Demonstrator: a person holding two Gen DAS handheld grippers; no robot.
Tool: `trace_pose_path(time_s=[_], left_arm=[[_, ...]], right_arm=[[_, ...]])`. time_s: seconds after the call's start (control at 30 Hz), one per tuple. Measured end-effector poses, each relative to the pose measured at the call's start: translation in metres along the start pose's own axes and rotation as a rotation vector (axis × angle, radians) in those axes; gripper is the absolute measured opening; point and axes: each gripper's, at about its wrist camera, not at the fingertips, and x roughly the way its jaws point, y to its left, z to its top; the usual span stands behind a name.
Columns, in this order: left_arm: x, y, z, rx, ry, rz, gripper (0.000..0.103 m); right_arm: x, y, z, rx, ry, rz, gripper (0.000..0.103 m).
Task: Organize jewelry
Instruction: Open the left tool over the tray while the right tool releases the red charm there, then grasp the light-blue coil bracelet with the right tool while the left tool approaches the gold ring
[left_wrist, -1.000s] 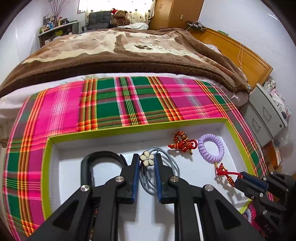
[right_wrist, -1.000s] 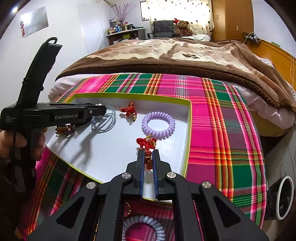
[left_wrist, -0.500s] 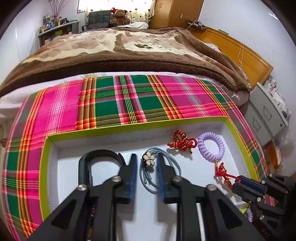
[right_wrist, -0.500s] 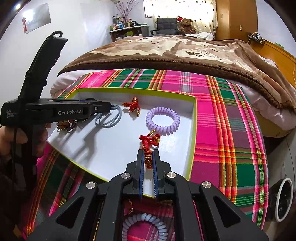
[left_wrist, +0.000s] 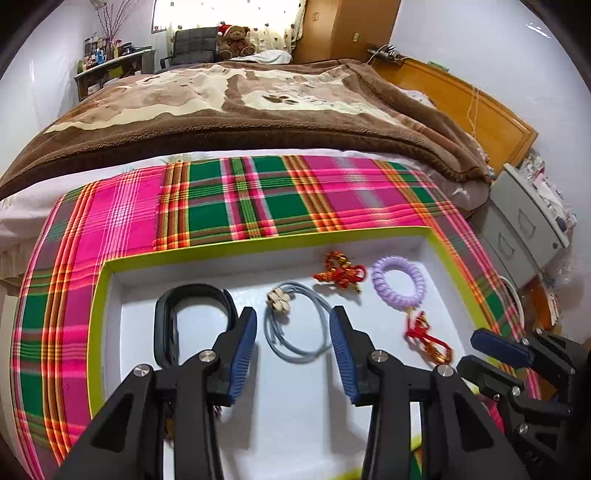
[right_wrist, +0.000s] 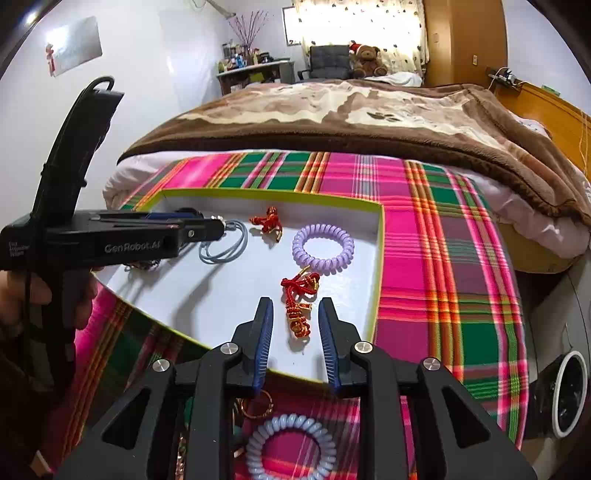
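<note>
Plaid cloth (left_wrist: 243, 206) on the bed carries a white tray (left_wrist: 295, 398). Both grippers are spread apart and hold nothing. Between the right gripper (right_wrist: 293, 334) fingers lies the red knot charm (right_wrist: 298, 301), long axis pointing away. The left gripper (left_wrist: 293, 354) frames the blue cord (left_wrist: 295, 325). Only the right view shows the pale coil tie (right_wrist: 291, 446) outside the tray.

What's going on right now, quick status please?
Left gripper open, astride grey cord hair tie. Right gripper open, astride red knot charm. Both pieces lie in white tray. Nothing blocking.
</note>
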Motion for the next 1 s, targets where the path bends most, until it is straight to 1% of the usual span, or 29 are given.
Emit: trace_pose_path(time_s=[0.13,0.2,0.37,0.6,0.67,0.7,0.8,1.0], left_arm=[[-0.018,-0.002,-0.009,-0.004,-0.027,-0.014,0.046],[-0.028,-0.003,-0.014,-0.009,-0.038,-0.034,0.046],[-0.045,-0.009,-0.030,-0.008,-0.053,-0.047,0.047],[-0.055,-0.018,-0.054,-0.007,-0.042,-0.075,0.047],[-0.057,-0.019,-0.060,-0.014,-0.039,-0.077,0.047],[-0.057,-0.019,-0.062,-0.015,-0.035,-0.075,0.047],[-0.059,-0.018,-0.065,-0.027,-0.038,-0.075,0.047],[-0.065,-0.019,-0.072,-0.031,-0.043,-0.077,0.047]], right_arm=[[-0.016,-0.005,-0.005,0.024,-0.030,0.004,0.027],[-0.023,-0.008,-0.008,0.037,-0.038,-0.001,0.027],[-0.041,-0.019,-0.024,0.081,-0.048,-0.022,0.027],[-0.044,-0.030,-0.043,0.115,-0.010,-0.028,0.027],[-0.042,-0.032,-0.050,0.122,0.014,-0.009,0.027],[-0.039,-0.032,-0.054,0.119,0.037,0.000,0.027],[-0.034,-0.028,-0.062,0.098,0.064,-0.007,0.027],[-0.029,-0.019,-0.065,0.059,0.085,0.008,0.027]])
